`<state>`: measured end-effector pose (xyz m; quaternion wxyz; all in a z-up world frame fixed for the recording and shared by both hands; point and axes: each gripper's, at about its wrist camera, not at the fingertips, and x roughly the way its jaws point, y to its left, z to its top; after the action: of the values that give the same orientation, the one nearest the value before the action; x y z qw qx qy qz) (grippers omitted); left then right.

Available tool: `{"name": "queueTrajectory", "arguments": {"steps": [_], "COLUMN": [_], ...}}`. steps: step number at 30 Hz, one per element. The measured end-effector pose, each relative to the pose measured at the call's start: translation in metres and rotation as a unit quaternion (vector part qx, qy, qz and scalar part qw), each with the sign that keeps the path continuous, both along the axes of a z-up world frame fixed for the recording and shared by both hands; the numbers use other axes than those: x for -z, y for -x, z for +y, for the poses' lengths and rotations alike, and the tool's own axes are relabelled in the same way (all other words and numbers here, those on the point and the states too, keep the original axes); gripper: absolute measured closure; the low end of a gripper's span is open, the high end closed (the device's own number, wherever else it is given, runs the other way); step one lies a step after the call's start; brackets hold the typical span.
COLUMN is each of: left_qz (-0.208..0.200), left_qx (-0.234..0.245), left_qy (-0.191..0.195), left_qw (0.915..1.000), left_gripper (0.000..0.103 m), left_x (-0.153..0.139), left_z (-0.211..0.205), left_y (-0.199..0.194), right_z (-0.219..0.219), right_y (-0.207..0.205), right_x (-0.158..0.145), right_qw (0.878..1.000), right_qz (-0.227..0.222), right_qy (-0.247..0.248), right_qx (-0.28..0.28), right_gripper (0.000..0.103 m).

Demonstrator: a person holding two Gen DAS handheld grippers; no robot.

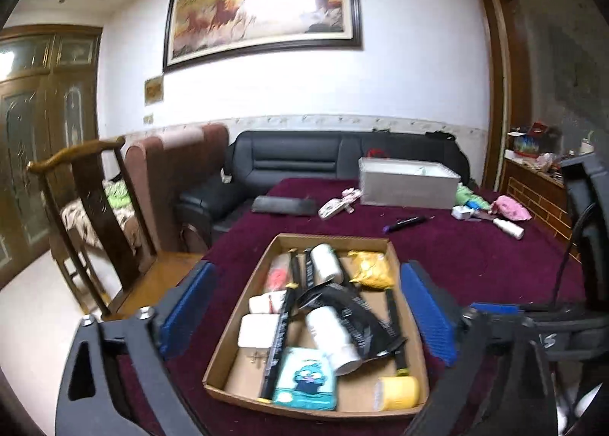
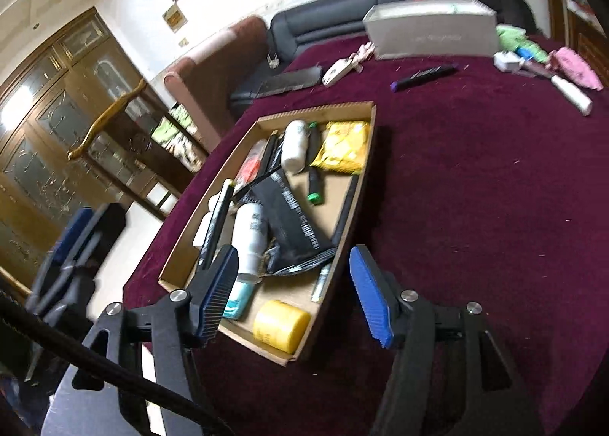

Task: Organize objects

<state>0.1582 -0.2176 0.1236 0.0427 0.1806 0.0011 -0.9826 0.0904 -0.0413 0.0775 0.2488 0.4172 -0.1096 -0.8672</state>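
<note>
Nearest the cameras, both tools hang above the near end of a shallow cardboard tray (image 1: 335, 241). The left tool (image 1: 306, 316) has its blue pads spread wide apart, the tray showing between them and nothing gripped. The right tool (image 2: 295, 295) stands partly apart, also empty, above the tray's near right corner.

The tray sits on the maroon tabletop (image 2: 475, 207) near its front left edge. At its near end lie a yellow tape roll (image 2: 281, 325) and a teal packet (image 1: 306, 379) (a cartoon face is printed on it). Further in, a black pouch (image 2: 293, 215) slants across two white bottles (image 1: 331, 333), with black pens alongside; a yellow packet (image 1: 371, 268) lies at the far right corner.

Beyond the tray, a black marker (image 1: 405, 223) lies loose on the cloth. Further back stand a grey box (image 1: 407, 188), a dark flat case (image 1: 283, 205) and a pink cloth (image 1: 510, 207) near the right edge. A black sofa (image 1: 289, 160) runs behind the tabletop.
</note>
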Motion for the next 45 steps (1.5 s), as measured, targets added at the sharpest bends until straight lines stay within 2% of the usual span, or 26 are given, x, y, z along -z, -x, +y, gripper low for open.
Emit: {"name": "queueTrajectory", "arguments": {"steps": [5, 8, 9, 11, 16, 25, 45], "left_qz": [-0.024, -0.049, -0.054, -0.051, -0.059, -0.083, -0.137], "left_qx": [-0.009, 0.000, -0.005, -0.019, -0.065, -0.091, -0.090], "left_qy": [0.020, 0.003, -0.001, 0.002, 0.023, 0.001, -0.061], "left_qw": [0.9995, 0.9988, 0.9985, 0.9985, 0.9959, 0.9924, 0.9847], "left_gripper": [0.002, 0.002, 0.002, 0.002, 0.002, 0.002, 0.002], "left_x": [0.001, 0.004, 0.005, 0.007, 0.011, 0.027, 0.063], "left_z": [0.023, 0.030, 0.031, 0.035, 0.040, 0.023, -0.015], "left_y": [0.003, 0.003, 0.005, 0.001, 0.002, 0.012, 0.034], "right_z": [0.016, 0.027, 0.030, 0.035, 0.039, 0.037, -0.004], "right_y": [-0.011, -0.018, -0.020, -0.025, -0.034, -0.025, -0.017], "right_x": [-0.005, -0.008, -0.009, -0.011, -0.012, 0.005, 0.024], "right_qw": [0.999, 0.996, 0.993, 0.989, 0.973, 0.971, 0.966], "right_qz": [0.034, 0.067, 0.079, 0.102, 0.156, 0.142, 0.131], "right_qy": [-0.014, -0.030, -0.039, -0.059, -0.118, -0.146, -0.203], "right_qx": [0.030, 0.060, 0.072, 0.091, 0.123, 0.124, 0.089], "right_gripper": [0.040, 0.037, 0.031, 0.026, 0.023, 0.022, 0.022]}}
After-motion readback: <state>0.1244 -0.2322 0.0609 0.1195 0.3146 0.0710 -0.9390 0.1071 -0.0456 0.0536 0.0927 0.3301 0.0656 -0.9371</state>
